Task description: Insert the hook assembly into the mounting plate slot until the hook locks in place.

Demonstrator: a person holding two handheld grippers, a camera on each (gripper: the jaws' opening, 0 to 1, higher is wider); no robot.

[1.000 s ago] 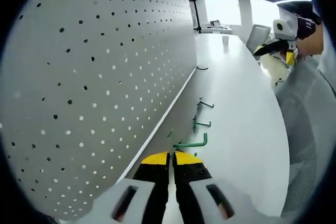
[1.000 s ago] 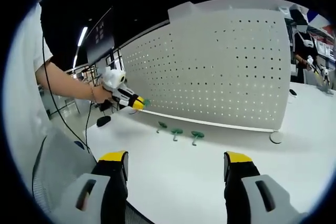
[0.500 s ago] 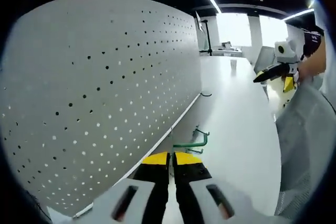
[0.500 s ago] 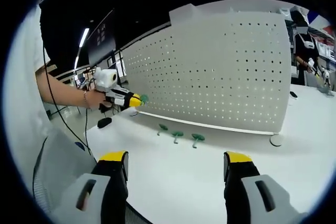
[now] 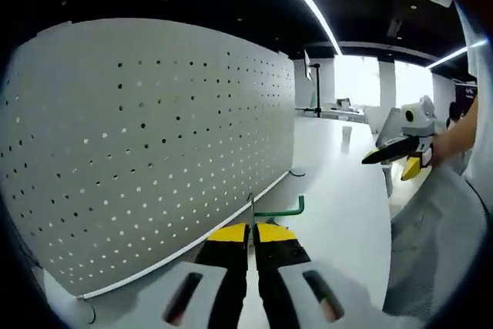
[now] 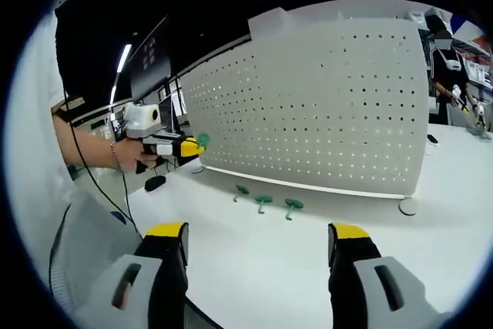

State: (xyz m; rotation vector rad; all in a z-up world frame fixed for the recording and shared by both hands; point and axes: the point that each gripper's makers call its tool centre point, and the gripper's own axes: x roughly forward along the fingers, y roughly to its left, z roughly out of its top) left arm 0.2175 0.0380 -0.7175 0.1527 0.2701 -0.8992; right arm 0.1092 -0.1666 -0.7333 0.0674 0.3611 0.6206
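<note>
Left gripper view has the left gripper raised off the white table, jaws clenched on a green hook that juts past their tips, near the white pegboard. Right gripper view shows a hand holding that gripper level beside the pegboard's end, while the right gripper hangs released over the table; three more green hooks lie near the pegboard's base.

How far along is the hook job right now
Done: the left gripper has picked up one green hook and holds it off the table. Left: pushing it into the pegboard. Three hooks lie on the table; the right gripper is open.
</note>
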